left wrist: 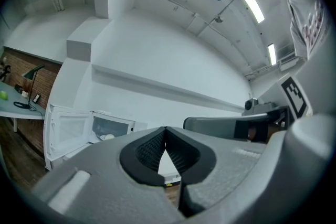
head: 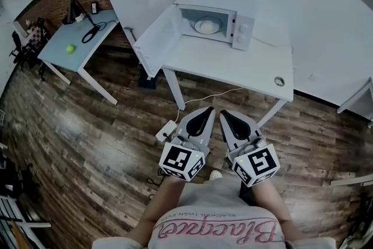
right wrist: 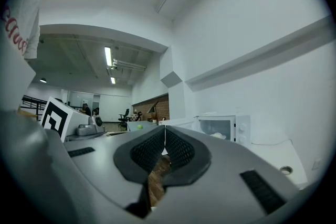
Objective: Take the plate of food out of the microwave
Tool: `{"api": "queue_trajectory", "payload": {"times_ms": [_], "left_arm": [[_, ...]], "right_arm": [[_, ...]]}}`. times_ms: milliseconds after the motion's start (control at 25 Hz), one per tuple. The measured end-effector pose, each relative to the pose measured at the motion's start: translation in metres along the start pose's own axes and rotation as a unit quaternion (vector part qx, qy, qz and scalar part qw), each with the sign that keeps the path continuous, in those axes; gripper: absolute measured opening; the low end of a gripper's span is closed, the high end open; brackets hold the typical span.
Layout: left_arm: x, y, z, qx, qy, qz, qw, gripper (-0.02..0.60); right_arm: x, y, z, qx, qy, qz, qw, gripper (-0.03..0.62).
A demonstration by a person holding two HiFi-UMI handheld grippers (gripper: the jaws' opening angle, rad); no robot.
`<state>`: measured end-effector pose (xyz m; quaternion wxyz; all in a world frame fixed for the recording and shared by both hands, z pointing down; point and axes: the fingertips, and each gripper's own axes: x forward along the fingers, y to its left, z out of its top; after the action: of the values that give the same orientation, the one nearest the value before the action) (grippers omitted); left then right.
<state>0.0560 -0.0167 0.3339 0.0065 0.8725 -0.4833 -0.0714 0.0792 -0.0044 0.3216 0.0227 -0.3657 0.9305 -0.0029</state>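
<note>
A white microwave (head: pixel 224 23) stands on a white table (head: pixel 233 67), its door (head: pixel 156 41) swung wide open to the left. Inside it sits a plate of pale food (head: pixel 206 25), which also shows small in the left gripper view as the plate (left wrist: pixel 106 137) and in the right gripper view as the plate (right wrist: pixel 218 135). My left gripper (head: pixel 204 112) and right gripper (head: pixel 224 115) hang side by side over the wooden floor, well short of the table. Both are shut with nothing between their pads.
A second table (head: pixel 81 41) at the left carries a lamp, a cable and a green ball (head: pixel 70 49). A power strip (head: pixel 165 130) with its cord lies on the floor in front of the microwave table. A round cable hole (head: pixel 280 81) marks the table's right end.
</note>
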Motion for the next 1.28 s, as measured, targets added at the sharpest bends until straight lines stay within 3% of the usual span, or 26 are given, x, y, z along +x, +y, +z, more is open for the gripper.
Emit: {"api": "queue_trajectory", "payload": {"times_ms": [400, 720, 1280], "left_arm": [[0.037, -0.003, -0.007, -0.004, 0.004, 0.025, 0.9997, 0.005], [0.043, 0.003, -0.011, -0.01, 0.008, 0.052, 0.9986, 0.005], [0.077, 0.029, -0.015, -0.016, 0.009, 0.037, 0.9992, 0.006]], "right_arm": [[0.001, -0.035, 0.002, -0.004, -0.001, 0.027, 1.0, 0.014], [-0.001, -0.047, -0.001, 0.009, -0.008, 0.024, 1.0, 0.014], [0.03, -0.074, -0.008, 0.018, -0.008, 0.014, 1.0, 0.014]]}}
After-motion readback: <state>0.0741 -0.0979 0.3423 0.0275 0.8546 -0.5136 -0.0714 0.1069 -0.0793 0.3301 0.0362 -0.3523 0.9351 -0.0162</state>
